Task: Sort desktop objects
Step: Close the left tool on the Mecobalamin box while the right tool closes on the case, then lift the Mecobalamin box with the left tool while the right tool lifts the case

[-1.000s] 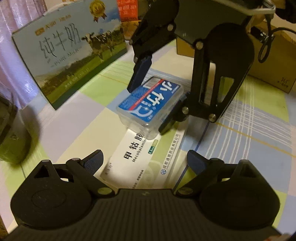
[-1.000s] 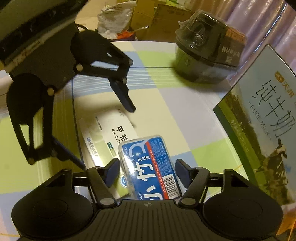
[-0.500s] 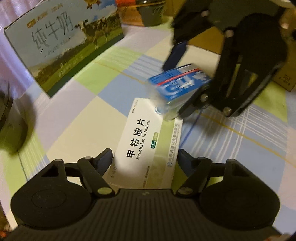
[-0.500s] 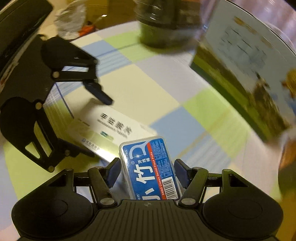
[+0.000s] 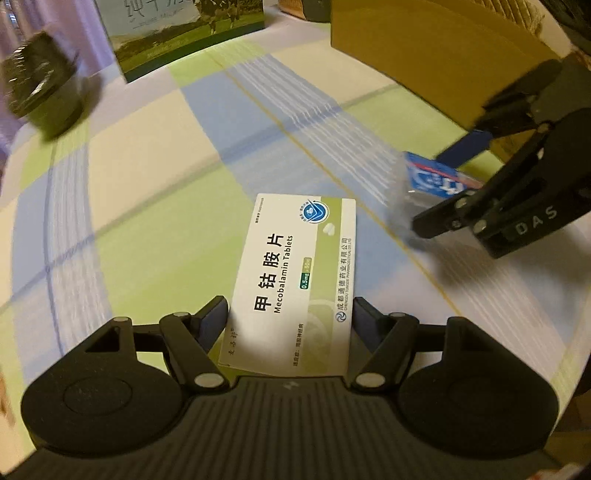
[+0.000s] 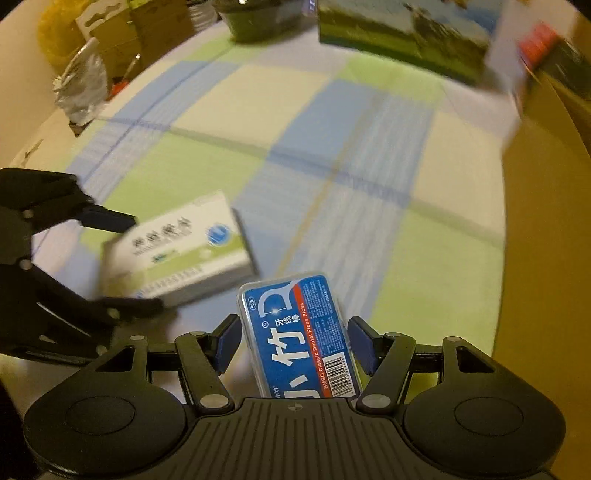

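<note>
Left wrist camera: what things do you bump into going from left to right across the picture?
Dark green tub → milk carton → tablet box held in the left gripper → blue floss pick box → right gripper.

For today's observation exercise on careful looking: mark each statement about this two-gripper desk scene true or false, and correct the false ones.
1. The left gripper holds the white and green tablet box. True.
2. The right gripper is empty. False: it is shut on the blue floss pick case.
3. The floss pick case lies on top of the tablet box. False: the two are apart, each in its own gripper.
4. A milk carton with a cow picture stands at the far edge of the checked tablecloth. True.
5. A cardboard box is at the right gripper's right. True.
</note>
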Motion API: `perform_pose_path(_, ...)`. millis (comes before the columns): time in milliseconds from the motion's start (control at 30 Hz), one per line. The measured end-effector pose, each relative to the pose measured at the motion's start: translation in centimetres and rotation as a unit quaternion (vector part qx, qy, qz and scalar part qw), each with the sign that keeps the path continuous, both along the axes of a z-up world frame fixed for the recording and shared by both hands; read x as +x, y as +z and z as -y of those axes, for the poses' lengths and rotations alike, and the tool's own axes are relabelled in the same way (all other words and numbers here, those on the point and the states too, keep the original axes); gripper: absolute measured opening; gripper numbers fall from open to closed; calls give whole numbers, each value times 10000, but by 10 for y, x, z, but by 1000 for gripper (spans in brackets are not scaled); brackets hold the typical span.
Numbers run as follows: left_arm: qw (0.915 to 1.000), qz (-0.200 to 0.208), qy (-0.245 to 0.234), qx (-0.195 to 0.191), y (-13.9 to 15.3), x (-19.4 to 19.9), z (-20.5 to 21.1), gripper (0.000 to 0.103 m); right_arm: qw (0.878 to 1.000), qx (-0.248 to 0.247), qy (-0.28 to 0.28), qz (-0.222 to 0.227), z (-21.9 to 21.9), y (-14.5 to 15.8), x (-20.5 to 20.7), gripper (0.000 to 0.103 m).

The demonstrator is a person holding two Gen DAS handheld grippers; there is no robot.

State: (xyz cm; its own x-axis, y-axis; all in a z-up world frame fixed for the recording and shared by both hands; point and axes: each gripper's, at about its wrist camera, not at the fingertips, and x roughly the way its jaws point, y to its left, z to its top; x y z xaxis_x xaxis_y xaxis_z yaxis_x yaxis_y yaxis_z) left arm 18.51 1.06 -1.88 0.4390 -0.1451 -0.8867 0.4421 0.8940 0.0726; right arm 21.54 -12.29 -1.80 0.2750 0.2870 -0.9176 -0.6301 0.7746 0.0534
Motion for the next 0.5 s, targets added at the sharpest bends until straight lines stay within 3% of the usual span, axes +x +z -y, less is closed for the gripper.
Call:
perform_pose_path(167, 9986, 180, 499, 92, 1, -67, 14, 69, 9982, 76, -591, 116, 29, -4, -44, 61)
perform_pose_path(300, 9928, 463, 1002, -464, 3, -101, 13, 71, 9924, 692, -969, 316, 52, -4, -69, 63)
perform_pose_path(367, 9885, 756, 1173, -582, 5, -109, 9, 80, 9896, 890, -949, 607, 61, -1, -83, 75)
perform_pose_path(500, 9818, 1090, 1310, -835, 10, -119, -2, 80, 9829, 1108, -841, 1209, 78, 1, -109, 82)
